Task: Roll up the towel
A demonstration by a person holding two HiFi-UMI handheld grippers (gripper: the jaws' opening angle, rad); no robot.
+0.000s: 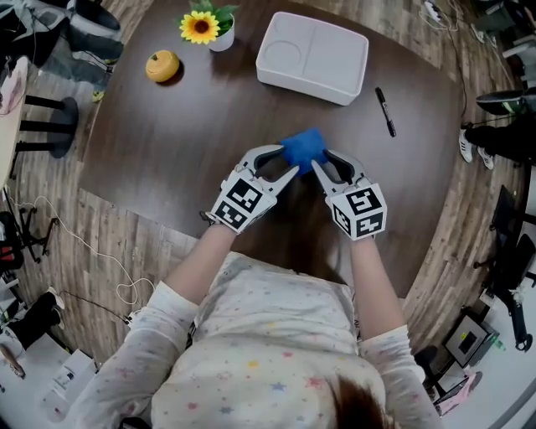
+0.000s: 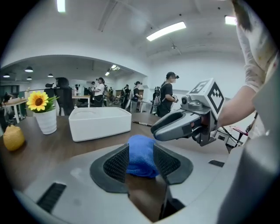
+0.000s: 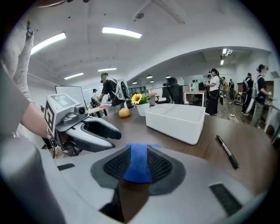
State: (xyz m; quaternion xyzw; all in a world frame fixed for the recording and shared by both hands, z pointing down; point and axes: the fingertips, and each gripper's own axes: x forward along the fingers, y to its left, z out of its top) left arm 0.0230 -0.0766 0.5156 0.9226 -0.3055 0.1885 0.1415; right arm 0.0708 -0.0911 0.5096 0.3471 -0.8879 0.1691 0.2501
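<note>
Towel [image 1: 304, 149] pinched by both grippers over round brown table [image 1: 167, 151], between its centre and near edge.
Blue towel was bunched into 1 small wad; could not tell if it rested on the tabletop or hung just above it. Left gripper [image 1: 291, 162] pointed in from the left, its 2 pads closed on the towel's left part, cloth filling the gap between them. Right gripper [image 1: 320, 167] pointed in from the right, its 2 pads clamped on a thin blue fold of the right part. Tips of the 2 grippers sat just beside each other. White tray [image 1: 311, 57] lay near the far edge, black pen [image 1: 385, 111] toward the right edge, yellow fruit [image 1: 162, 64] and potted sunflower [image 1: 203, 25] near the far-left edge, all well apart from the towel.
</note>
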